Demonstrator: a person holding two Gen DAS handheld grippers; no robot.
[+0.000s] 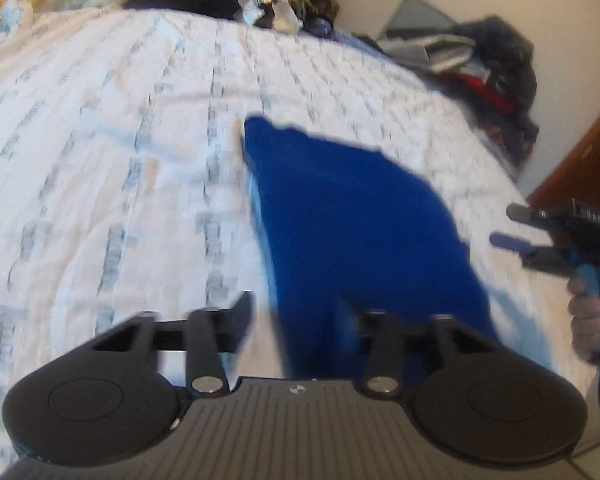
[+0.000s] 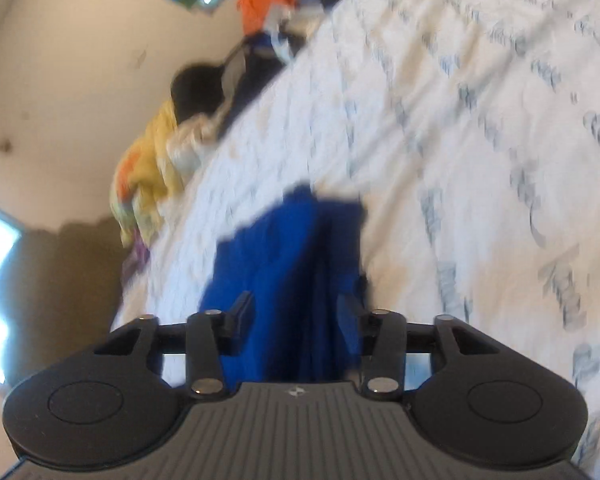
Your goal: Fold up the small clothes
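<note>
Left wrist view: a solid blue garment, soft knit-looking cloth folded into a rough angular slab with a pointed far corner, lies on the bed. The bed's cover is white, crinkled fabric with rows of grey-blue printed script, too blurred to read. The left gripper, matte black plastic with round side discs and a ribbed top plate, has its jaws standing apart; the blue cloth's near edge reaches between them, with no pad pressing on it. At the right edge, the right gripper is held by a hand, jaws parted and empty. Heaped clothes line the bed's far side.

Right wrist view: the right gripper hangs over the same blue garment, whose 2 folded layers show a dark crease. Its jaws stand apart, gripping nothing. A yellow crumpled cloth sits at the bed's edge.
</note>
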